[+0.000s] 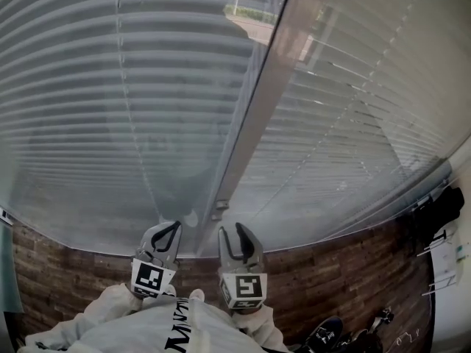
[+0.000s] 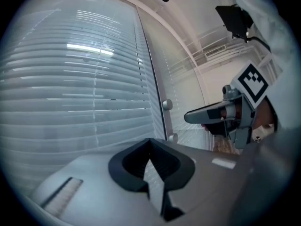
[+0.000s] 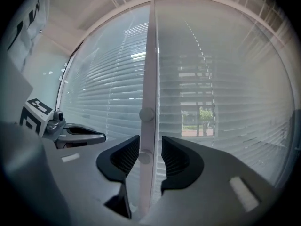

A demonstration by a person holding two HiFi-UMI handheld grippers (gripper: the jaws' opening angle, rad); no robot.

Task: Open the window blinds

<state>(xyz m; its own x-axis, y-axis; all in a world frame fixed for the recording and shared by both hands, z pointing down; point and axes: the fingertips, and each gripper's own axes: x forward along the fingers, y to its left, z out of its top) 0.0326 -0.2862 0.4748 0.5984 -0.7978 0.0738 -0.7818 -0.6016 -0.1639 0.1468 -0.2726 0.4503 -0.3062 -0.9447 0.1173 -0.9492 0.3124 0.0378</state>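
Two blinds [image 1: 88, 123] hang beyond left gripper's [image 2: 150, 142] closed and right gripper's [image 3: 150, 139] spread jaws.

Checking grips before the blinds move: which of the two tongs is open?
The right tongs: they stand apart, with the white window frame showing through the gap. The left tongs are shut, tips together.

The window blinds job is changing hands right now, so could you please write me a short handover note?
Left gripper: shut, empty.
Right gripper: open, empty; the lower knob on the frame post sits in line between its jaws, not gripped.
Right blind and left blind both hang down; the right lets some outdoors show through, the left looks mostly closed.
Done: nothing clear. Left: open both.
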